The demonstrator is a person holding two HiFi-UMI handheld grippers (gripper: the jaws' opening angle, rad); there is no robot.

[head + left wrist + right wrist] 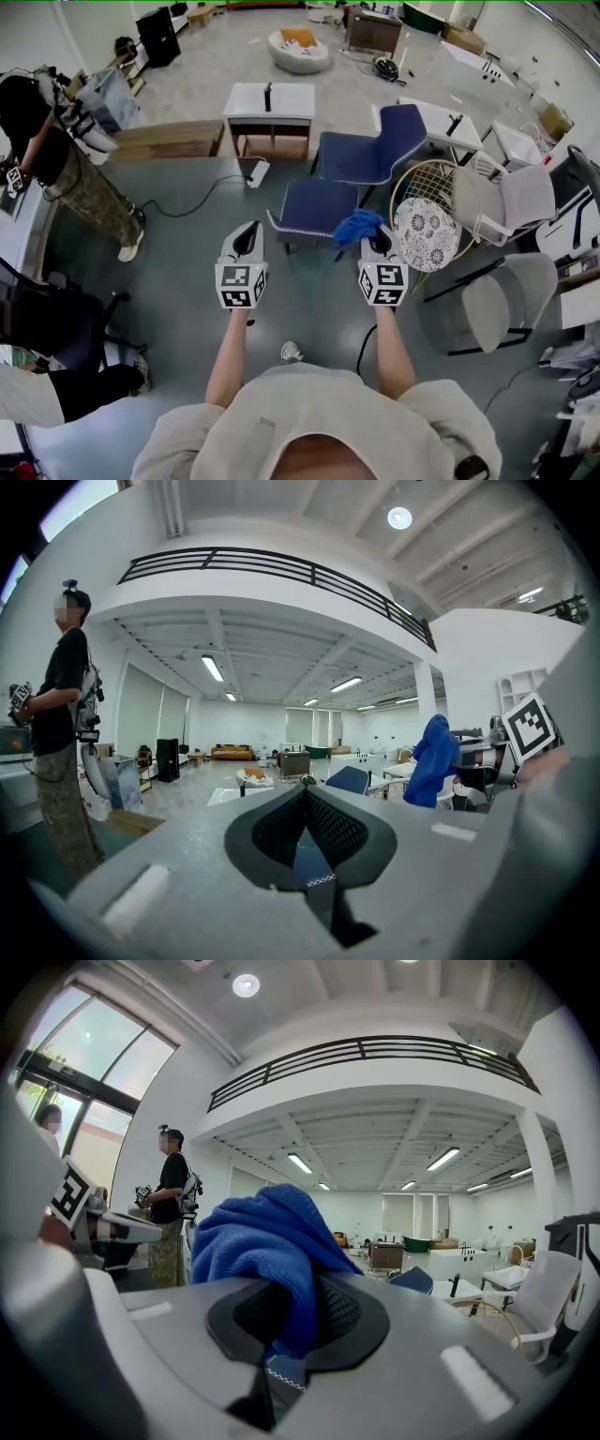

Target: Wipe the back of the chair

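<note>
A blue chair (317, 205) stands on the grey floor just ahead of me, and a second blue chair (375, 150) with a raised back is behind it. My right gripper (378, 236) is shut on a bunched blue cloth (356, 226) and hovers at the near chair's right front corner. In the right gripper view the cloth (267, 1237) bulges up out of the gripper (291, 1290). My left gripper (247, 232) is held left of the chair, shut with nothing in it. The left gripper view shows this gripper (305, 791), the cloth (431, 761) off to the right, and a blue chair (349, 779) beyond.
A round wicker chair with a lace cushion (424, 230) stands right of the cloth, with grey chairs (506, 300) further right. A white desk (270, 101) is behind, and a power strip (258, 172) with its cable lies on the floor. A person (56, 159) stands at the left.
</note>
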